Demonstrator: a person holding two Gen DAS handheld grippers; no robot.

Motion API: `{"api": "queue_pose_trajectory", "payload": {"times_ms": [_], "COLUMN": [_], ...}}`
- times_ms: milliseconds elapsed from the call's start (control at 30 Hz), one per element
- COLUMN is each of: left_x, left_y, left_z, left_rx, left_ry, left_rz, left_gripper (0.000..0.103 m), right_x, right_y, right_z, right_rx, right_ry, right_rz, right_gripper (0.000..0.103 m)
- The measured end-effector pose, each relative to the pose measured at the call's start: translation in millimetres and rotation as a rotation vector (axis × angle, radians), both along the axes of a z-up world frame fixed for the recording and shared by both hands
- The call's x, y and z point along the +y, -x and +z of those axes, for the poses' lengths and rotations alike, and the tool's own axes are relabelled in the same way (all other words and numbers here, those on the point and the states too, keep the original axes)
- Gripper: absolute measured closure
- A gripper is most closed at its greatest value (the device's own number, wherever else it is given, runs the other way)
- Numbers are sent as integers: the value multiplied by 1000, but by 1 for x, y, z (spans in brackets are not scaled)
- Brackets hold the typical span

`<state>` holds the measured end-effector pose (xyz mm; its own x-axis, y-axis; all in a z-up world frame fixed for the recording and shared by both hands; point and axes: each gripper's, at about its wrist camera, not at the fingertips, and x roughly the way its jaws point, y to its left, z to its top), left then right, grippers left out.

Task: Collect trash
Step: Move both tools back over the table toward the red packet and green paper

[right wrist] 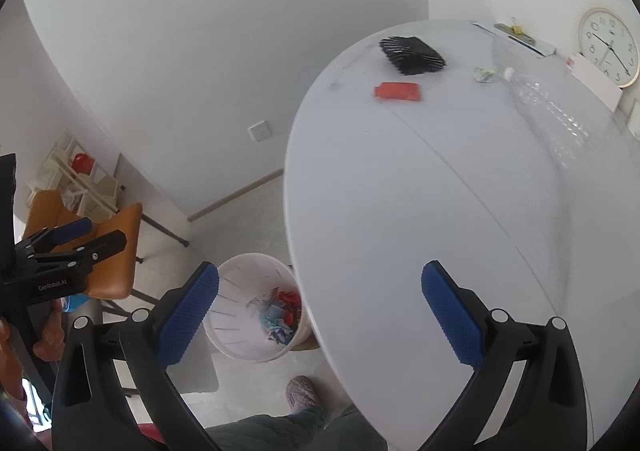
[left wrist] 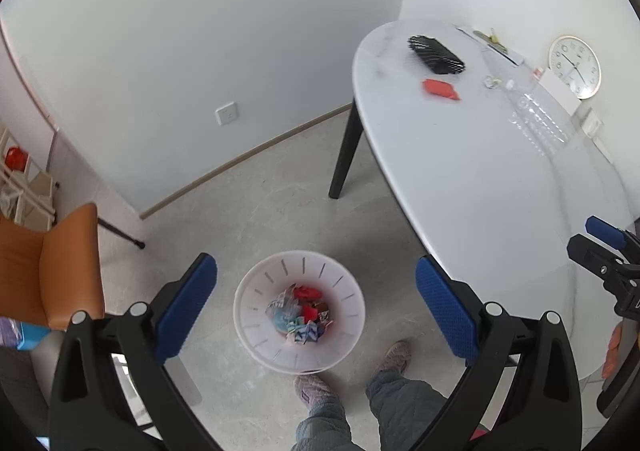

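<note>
A white trash bin [left wrist: 352, 315] stands on the floor beside the table, with several crumpled wrappers [left wrist: 302, 315] inside; it also shows in the right wrist view [right wrist: 240, 331]. My left gripper [left wrist: 316, 305] is open and empty, held above the bin. My right gripper [right wrist: 320, 315] is open and empty over the near table edge. On the white table [left wrist: 480, 179] lie a red packet [left wrist: 440, 89], a small crumpled wrapper [left wrist: 493, 82] and a clear plastic bottle [left wrist: 536, 115]. These also show in the right wrist view: packet [right wrist: 398, 91], wrapper [right wrist: 485, 74], bottle [right wrist: 548, 103].
A black ribbed object [left wrist: 436, 53] lies at the table's far end, with a round clock [left wrist: 575, 66] and papers [left wrist: 500, 45] by the wall. An orange chair [left wrist: 52, 271] stands left of the bin. The person's feet [left wrist: 394, 357] are by the bin.
</note>
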<state>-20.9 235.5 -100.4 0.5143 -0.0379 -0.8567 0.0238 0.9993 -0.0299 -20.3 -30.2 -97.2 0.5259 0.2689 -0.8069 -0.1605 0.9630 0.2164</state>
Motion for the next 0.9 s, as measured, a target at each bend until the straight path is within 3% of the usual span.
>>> {"api": "queue_pose_trajectory", "payload": {"times_ms": [167,533,700,900], "left_x": [-50,-153,-192,-213], "left_y": [-26,-97,-131,-191], "left_z": [10,13,9,-11], "left_rx": [-34,-56,-71,-14], "left_ry": [-4,-2,-89,-103], "left_rz": [-64,-133,-247,-361], "left_gripper": [8,8,8,8], "right_x": [-64,-167,-197,-207], "right_y": [-11,-50,-72,-117], "right_z": [-2,-1,-9,-20], "right_rx": [7,-4,23,58], "right_ry": [0,-2,-8,-50], "right_rz": [-54,-7,4,6], "right_gripper": [2,2,2,2]}}
